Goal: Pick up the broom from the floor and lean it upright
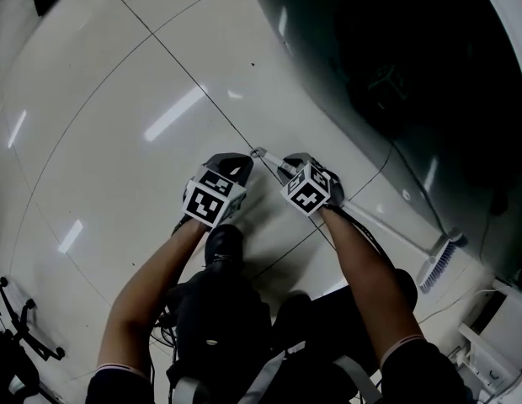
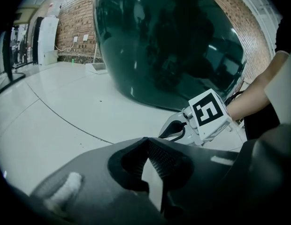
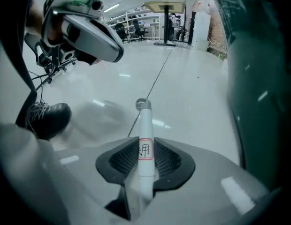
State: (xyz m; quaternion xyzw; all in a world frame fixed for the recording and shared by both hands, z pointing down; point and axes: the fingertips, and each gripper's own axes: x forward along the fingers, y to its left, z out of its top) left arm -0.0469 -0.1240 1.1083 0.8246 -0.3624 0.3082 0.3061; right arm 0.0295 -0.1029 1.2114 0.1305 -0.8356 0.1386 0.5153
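The broom lies on the glossy white floor, its white handle [image 1: 366, 220] running from a looped tip [image 1: 258, 152] down-right to the brush head [image 1: 438, 262]. In the right gripper view the handle [image 3: 145, 139], with a red-framed label, sits between the ribbed pads, which touch it on both sides just below the tip loop [image 3: 142, 104]. My right gripper [image 1: 286, 166] [image 3: 145, 157] is shut on it, low over the floor. My left gripper [image 1: 236, 163] [image 2: 145, 144] hovers just left of the tip, fingertips together, holding nothing. It looks across at the right gripper [image 2: 176, 128].
A large dark green curved glass wall [image 1: 396, 74] [image 2: 169, 46] rises close on the right, beside the broom. The person's black shoe [image 1: 223, 244] [image 3: 47, 118] stands just behind the grippers. Black stand legs [image 1: 17, 326] are at the lower left, white boxes and cables [image 1: 497, 343] at the lower right.
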